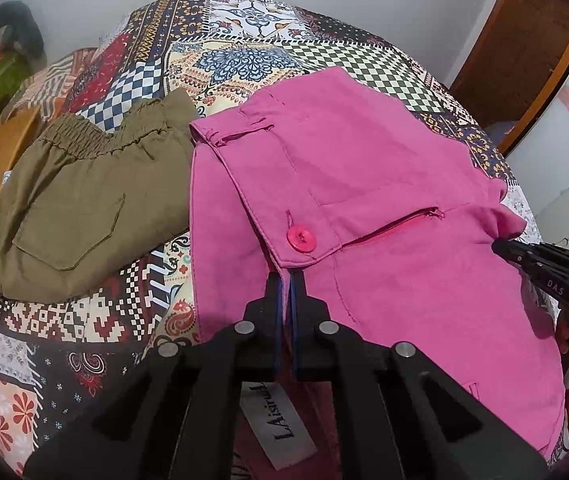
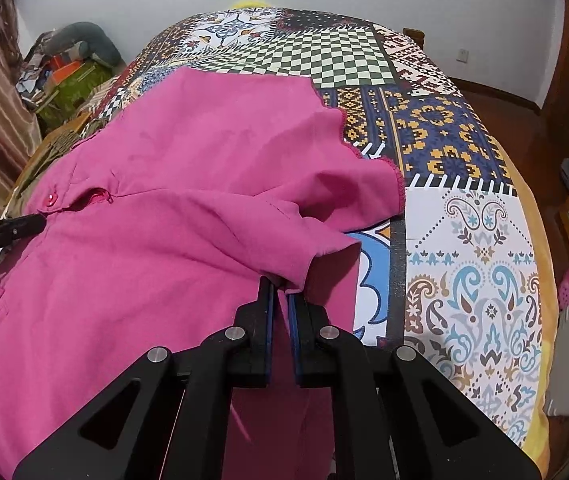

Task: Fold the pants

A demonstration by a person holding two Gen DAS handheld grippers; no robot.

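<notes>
A bed point(image 2: 468, 216) under a busy patchwork cover of checks, paisley and florals fills both views, running from the near edge to a pale wall at the far end.

The pink pants point(image 1: 384, 208) are the biggest thing on it. They lie spread over the near middle of the bed, waist end towards the near side, with the fabric bunched and partly doubled over. In the right wrist view they point(image 2: 164, 208) cover the left and centre of the cover, and a stitched hem edge lies on the blue and yellow patch to the right.

Left of them, just beside and touching at the edge, lies a folded pair of olive pants point(image 1: 80, 204) with an elastic waist and a patch pocket.

The left tongs point(image 1: 286, 280) are pressed together on the waistband corner of the pink pants, right below the pink button point(image 1: 301, 239). A white label point(image 1: 280, 428) printed with dark letters shows between the tong arms, nearer the camera.

The right tongs point(image 2: 280, 286) are pressed together too, pinching a gathered fold at the right edge of the pink pants. From the left wrist view they point(image 1: 500, 246) show at the far right, their tip at that same edge of the pink cloth.
</notes>
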